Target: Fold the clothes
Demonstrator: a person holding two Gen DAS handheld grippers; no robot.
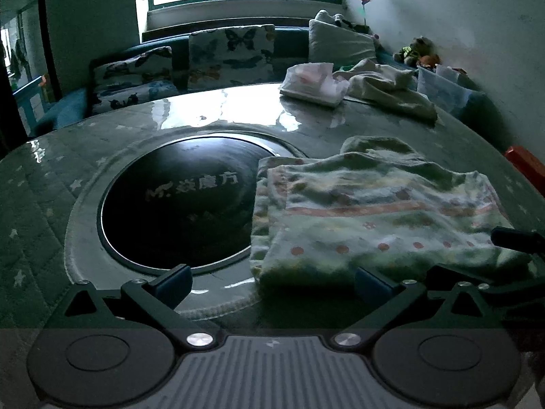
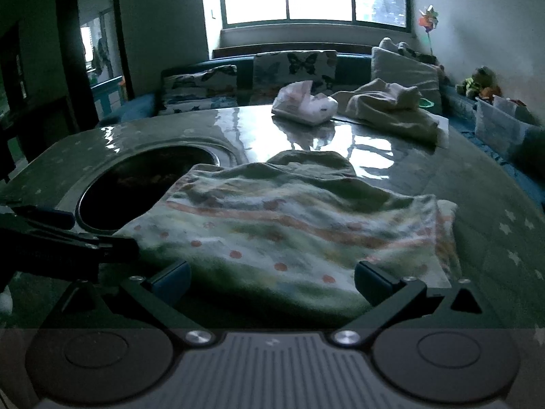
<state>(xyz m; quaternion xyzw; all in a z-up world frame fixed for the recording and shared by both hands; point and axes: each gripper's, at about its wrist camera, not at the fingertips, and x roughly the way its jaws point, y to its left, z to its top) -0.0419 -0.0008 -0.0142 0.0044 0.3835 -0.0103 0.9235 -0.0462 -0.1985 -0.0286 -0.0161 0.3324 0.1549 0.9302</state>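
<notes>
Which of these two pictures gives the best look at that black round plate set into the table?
The left wrist view: nearly the whole black plate shows, lettering included, with only its right edge under the patterned garment. In the right wrist view the plate is a dark sliver, mostly hidden by that garment.

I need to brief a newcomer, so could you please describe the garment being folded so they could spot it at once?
Find the dark round inset in the table. The patterned garment lies nearest, overlapping its edge. Unlike the plain cream cloth by the far edge, it has coloured stripes and orange dots.
</notes>
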